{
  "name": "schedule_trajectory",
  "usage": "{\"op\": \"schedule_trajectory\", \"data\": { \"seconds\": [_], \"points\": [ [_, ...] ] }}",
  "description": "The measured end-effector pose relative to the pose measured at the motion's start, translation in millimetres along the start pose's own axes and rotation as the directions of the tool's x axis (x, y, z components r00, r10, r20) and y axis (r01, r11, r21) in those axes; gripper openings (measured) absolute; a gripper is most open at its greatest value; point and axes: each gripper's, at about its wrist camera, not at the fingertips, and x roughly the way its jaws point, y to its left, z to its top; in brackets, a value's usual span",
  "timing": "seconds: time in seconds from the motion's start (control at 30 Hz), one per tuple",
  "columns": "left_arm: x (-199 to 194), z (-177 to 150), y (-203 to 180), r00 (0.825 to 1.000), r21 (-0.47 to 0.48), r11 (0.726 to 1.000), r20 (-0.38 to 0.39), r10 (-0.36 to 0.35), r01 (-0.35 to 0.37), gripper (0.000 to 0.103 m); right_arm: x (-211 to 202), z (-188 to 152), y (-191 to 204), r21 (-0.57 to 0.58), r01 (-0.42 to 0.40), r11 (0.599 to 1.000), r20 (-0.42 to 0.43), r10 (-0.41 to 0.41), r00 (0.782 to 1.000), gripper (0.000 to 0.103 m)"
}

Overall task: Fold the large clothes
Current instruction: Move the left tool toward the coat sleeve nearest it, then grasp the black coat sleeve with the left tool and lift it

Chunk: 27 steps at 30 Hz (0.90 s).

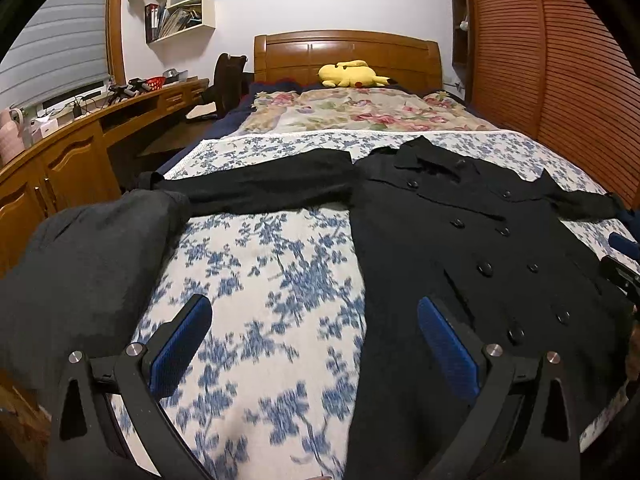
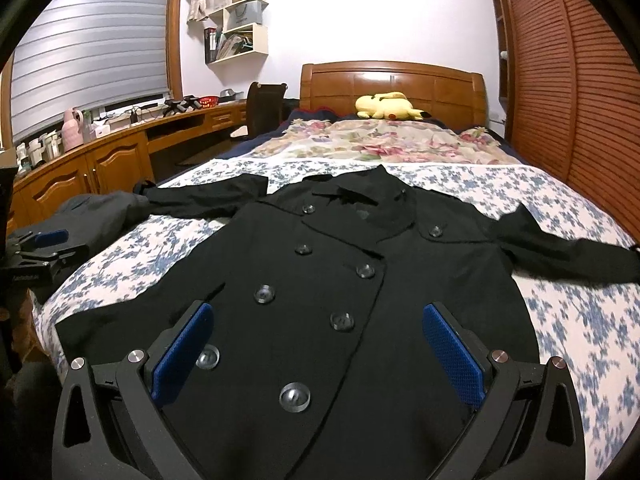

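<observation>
Grippers: we hold our left gripper point(image 1: 314, 330) and right gripper point(image 2: 318, 338) low over the bed, jaws spread wide on both, nothing between the blue pads point(image 2: 182, 354).
Bed point(image 1: 276, 264): its blue-flowered cover runs ahead of both grippers; bare cover lies between our left fingers.
Coat point(image 2: 360, 280): we see the black double-breasted coat lying flat, front up, directly under and ahead of our right gripper, and to the right of our left one; both sleeves stretch out sideways.
Grey garment point(image 1: 84, 264): bunched at the bed's edge left of our left gripper, touching the coat's sleeve end.
Headboard point(image 1: 348, 56): wooden, far ahead.
Plush toy point(image 1: 352, 74): yellow, lying in front of the headboard.
Buttons point(image 2: 295, 396): two columns between our right fingers.
</observation>
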Motion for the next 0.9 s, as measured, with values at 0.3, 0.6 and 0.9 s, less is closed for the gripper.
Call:
{"op": "schedule_trajectory", "data": {
  "seconds": [0.3,0.6,0.9],
  "points": [
    [36.3,33.3,4.8,1.0,0.015,1.0,-0.017,0.01,-0.01,0.103,51.7,9.8,-3.6,-0.02,-0.03,0.999,-0.059,0.029,0.998,0.103],
    [83.8,67.2,2.8,0.999,0.032,0.999,-0.052,-0.005,0.007,0.103,89.2,-13.4,2.6,-0.042,-0.047,0.998,-0.149,0.04,0.988,0.103],
    [145.9,96.9,15.5,0.993,-0.016,0.999,-0.104,-0.047,0.046,0.103,85.5,-18.1,2.3,-0.029,-0.062,0.998,-0.151,0.057,0.987,0.103]
  ]
}}
